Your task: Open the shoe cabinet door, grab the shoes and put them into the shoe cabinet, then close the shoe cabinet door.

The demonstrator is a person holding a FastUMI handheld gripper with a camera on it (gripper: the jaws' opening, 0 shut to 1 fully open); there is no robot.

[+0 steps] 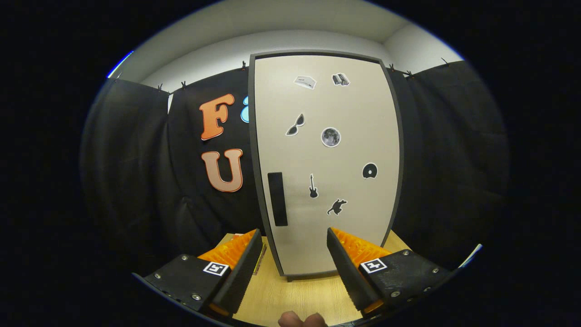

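— Where is the shoe cabinet (pixel 327 159) now?

— It stands upright on the wooden table (pixel 290 295), straight ahead of the gripper (pixel 294 259). Its door (pixel 345 227) is closed. The door is pale, with a dark frame around it.

— Is there a handle?

— Yes, a dark vertical handle (pixel 277 199) sits near the left edge of the door, in the lower half. It is beyond the left finger and a little above it.

— What else is on the door?

— Several small stickers: a guitar (pixel 313 186), a cat (pixel 336 207), a moon (pixel 331 137), a pair of sunglasses (pixel 295 125), and some more which are too small for me to name.

— And the gripper, what is it doing?

— Its two fingers (pixel 240 265) are spread wide apart, with nothing between them. The lower part of the door shows in the gap. They do not touch the cabinet.

— Do you see the person?

— Only some fingertips (pixel 302 320), low between the two fingers of the gripper, above the table.

— And around the cabinet?

— Black cloth (pixel 454 159) hangs behind it on both sides, and a white wall (pixel 272 45) rises above the cloth.
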